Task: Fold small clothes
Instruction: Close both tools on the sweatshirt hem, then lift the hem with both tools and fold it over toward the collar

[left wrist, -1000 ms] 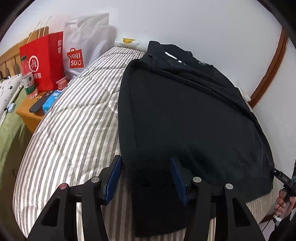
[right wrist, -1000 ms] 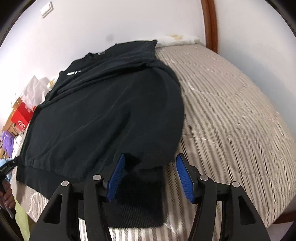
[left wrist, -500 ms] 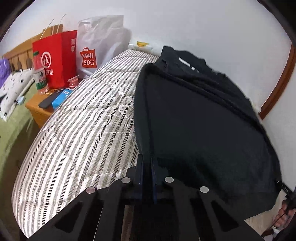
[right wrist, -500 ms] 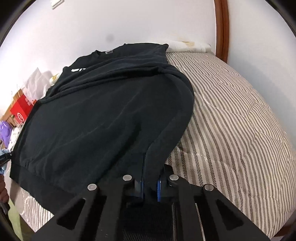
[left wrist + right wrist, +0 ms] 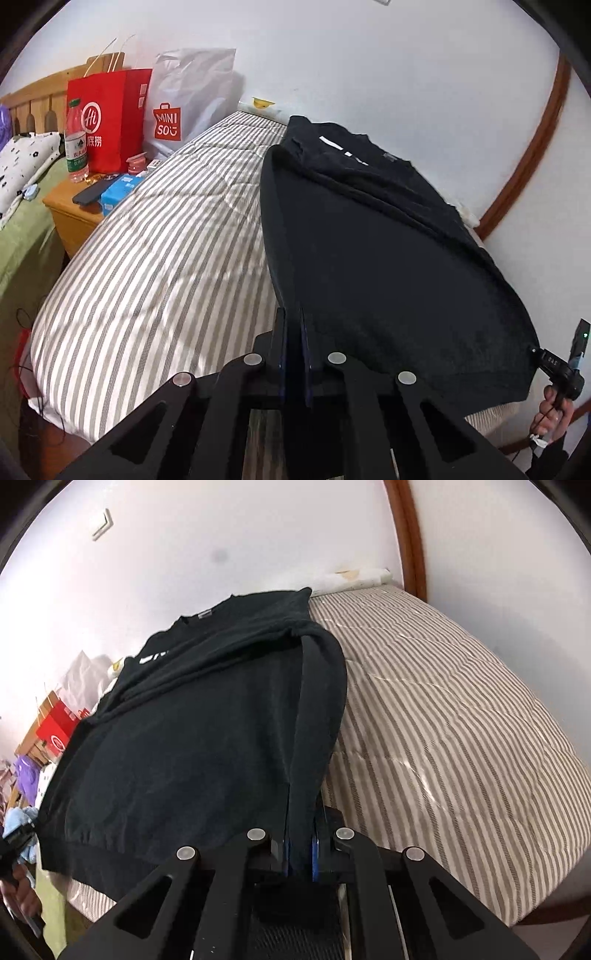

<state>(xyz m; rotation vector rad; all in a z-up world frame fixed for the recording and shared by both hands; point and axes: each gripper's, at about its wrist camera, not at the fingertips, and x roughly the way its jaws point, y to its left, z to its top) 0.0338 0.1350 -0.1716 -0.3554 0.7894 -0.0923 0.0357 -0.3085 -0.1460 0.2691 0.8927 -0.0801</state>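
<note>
- The black sweatshirt (image 5: 388,266) lies on the striped bed cover (image 5: 166,240), with its neck by the far wall and its bottom band at the near edge of the bed.
- On the left stands a red bag (image 5: 107,122), a white bag (image 5: 184,107) and a water bottle (image 5: 76,142). They are well apart from the cloth, so they are no trouble.
- The left gripper (image 5: 293,350) has its jaws pinched tight on the left bottom corner of the sweatshirt. The cloth runs up taut from the pinch.
- The right gripper (image 5: 301,843) has its jaws squeezed on the right bottom corner, with a thick fold of cloth between the blue pads (image 5: 315,843).
- I think the step is to bring the bottom up to the neck.
- To do it well, lift the 2 corners at the same height and speed.
- Keep the band stretched flat between the 2 grippers, so it does not sag.
- Do not let go until the band sits even with the shoulders.
</note>
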